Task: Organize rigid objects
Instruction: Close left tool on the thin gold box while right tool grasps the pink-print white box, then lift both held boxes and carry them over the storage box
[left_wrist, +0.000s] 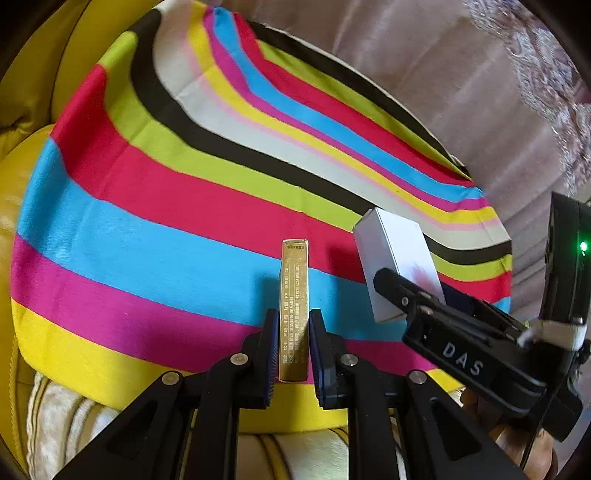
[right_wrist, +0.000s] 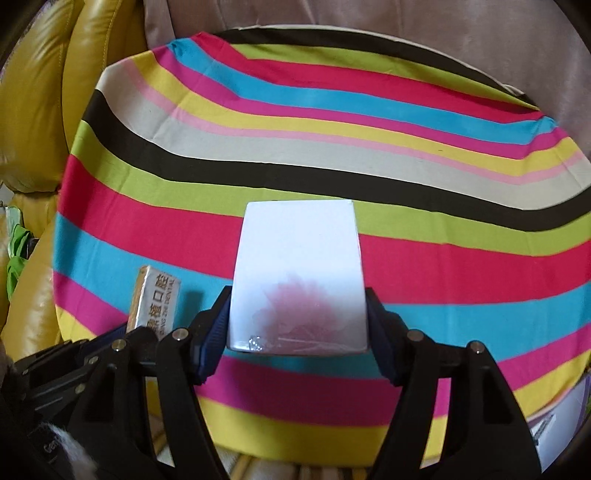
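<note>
The fine print down the gold box (left_wrist: 294, 310) is too small and soft to read, and its near end is hidden between the left claw (left_wrist: 293, 354) pads. The white box (right_wrist: 298, 280) carries a blurred pink picture that cannot be made out; in the left wrist view the right claw (left_wrist: 406, 291) covers its near part. A white printed sheet (right_wrist: 561, 428) is cut off at the right edge.
</note>
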